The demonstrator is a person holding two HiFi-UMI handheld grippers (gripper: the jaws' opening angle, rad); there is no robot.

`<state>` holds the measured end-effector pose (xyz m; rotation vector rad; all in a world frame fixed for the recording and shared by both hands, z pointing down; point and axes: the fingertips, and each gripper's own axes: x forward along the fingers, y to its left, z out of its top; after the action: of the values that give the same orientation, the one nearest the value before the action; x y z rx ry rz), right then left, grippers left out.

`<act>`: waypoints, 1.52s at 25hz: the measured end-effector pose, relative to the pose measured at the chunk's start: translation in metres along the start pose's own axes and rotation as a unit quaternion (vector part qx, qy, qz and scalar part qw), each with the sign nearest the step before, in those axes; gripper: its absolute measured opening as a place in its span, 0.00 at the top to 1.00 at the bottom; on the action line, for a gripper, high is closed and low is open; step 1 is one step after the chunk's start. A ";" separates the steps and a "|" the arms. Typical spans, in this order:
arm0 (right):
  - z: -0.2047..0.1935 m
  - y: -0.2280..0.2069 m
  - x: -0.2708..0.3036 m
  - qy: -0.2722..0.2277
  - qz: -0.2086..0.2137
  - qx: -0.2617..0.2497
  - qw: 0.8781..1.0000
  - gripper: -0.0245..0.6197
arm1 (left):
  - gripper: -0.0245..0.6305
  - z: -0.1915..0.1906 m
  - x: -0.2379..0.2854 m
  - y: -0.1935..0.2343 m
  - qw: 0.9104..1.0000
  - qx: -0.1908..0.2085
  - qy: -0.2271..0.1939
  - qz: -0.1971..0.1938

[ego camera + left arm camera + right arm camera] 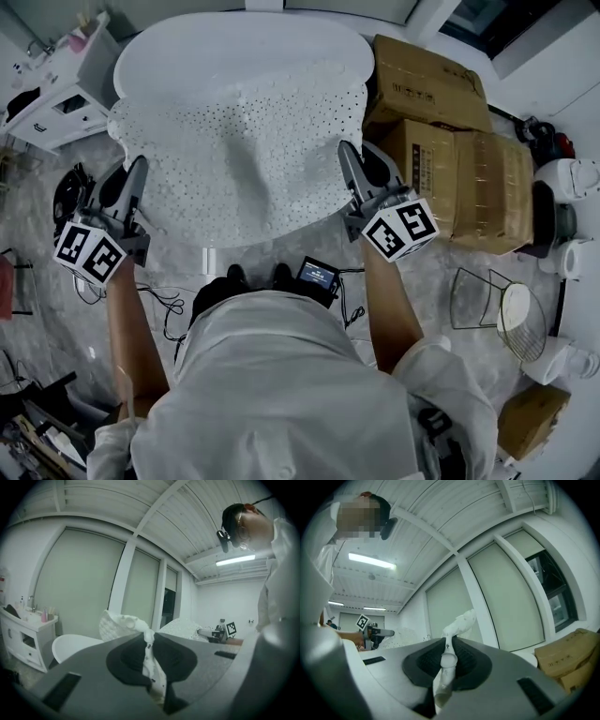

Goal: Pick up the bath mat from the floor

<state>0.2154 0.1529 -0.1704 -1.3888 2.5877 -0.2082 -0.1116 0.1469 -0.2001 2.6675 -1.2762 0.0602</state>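
Head view: white dotted bath mat (239, 159) is seen spread between the two tools, sagging at the middle, with a white bathtub (234, 42) behind it and cardboard boxes (431, 94) to the right. The left gripper (139, 167) is set at one upper corner and the right gripper (345, 150) at the other. The lower edge hangs near the shoes (253, 277); whether it is clear of the floor cannot be told. Left gripper view: jaws are clamped tight on a bunched mat corner (149, 660), with cloth poking out past the tips. Right gripper view: jaws are likewise pinched on a thin rolled fold of mat (446, 667), with only a narrow strip caught. Judgement: the lift looks largely done. Both corners should be raised level and together, with the spread held so the sag is taken up. Jerks are best avoided, since the right-side bite looks shallow and could slip.
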 end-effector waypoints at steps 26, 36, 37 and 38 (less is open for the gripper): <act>-0.005 0.074 0.017 0.007 -0.053 -0.011 0.998 0.89 | 0.90 -0.004 -0.045 0.045 0.998 -0.016 -0.009 -0.054; -0.017 0.075 0.005 0.007 -0.076 -0.014 0.997 0.89 | 0.90 -0.022 -0.047 0.049 0.999 -0.014 -0.002 -0.038; -0.019 0.075 0.005 0.008 -0.077 -0.014 0.997 0.89 | 0.90 -0.023 -0.047 0.048 0.999 -0.015 -0.001 -0.041; -0.020 0.076 0.004 0.009 -0.077 -0.013 0.997 0.89 | 0.90 -0.024 -0.047 0.048 0.999 -0.016 -0.001 -0.044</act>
<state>0.1471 0.1919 -0.1681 -1.6043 2.5071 -0.2102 -0.1771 0.1581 -0.1750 2.6936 -1.1480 0.0252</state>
